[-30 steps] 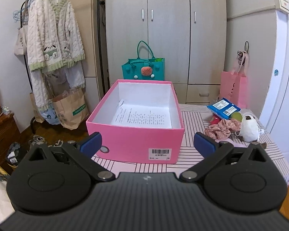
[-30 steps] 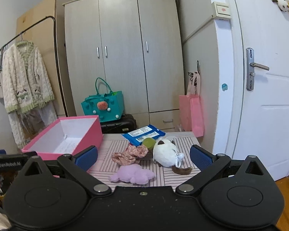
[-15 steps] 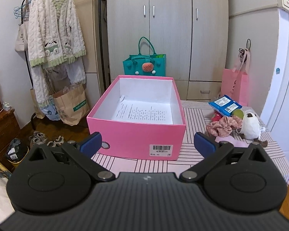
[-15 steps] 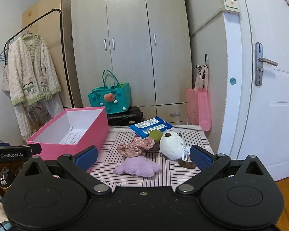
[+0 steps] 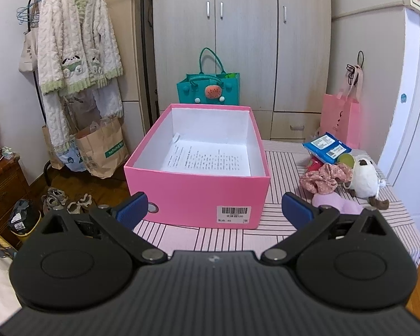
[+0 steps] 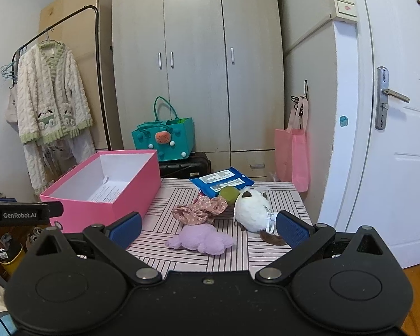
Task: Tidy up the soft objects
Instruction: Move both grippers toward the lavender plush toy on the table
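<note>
An open pink box (image 5: 196, 193) (image 6: 98, 204) with a printed sheet inside stands on the left of a striped table (image 5: 210, 235) (image 6: 229, 257). To its right lie soft things: a floral scrunchie (image 5: 323, 177) (image 6: 200, 210), a lilac plush (image 5: 336, 204) (image 6: 203, 240), a white plush animal (image 5: 364, 177) (image 6: 252, 210), a green ball (image 5: 347, 159) (image 6: 229, 194) and a blue wipes pack (image 5: 326, 147) (image 6: 222, 180). My left gripper (image 5: 214, 210) is open, facing the box's front. My right gripper (image 6: 207, 228) is open, facing the lilac plush from the near side. Both hold nothing.
A teal bag (image 5: 208, 89) (image 6: 163, 140) sits behind the box before a wardrobe (image 6: 196, 64). A pink bag (image 6: 294, 156) hangs at the right wall beside a white door (image 6: 392, 140). A clothes rack with a fluffy robe (image 5: 75, 44) stands left; shoes (image 5: 67, 198) lie on the floor.
Both cameras have shifted slightly, so the box and the soft things sit a little lower and closer in view. Both grippers stay open and empty.
</note>
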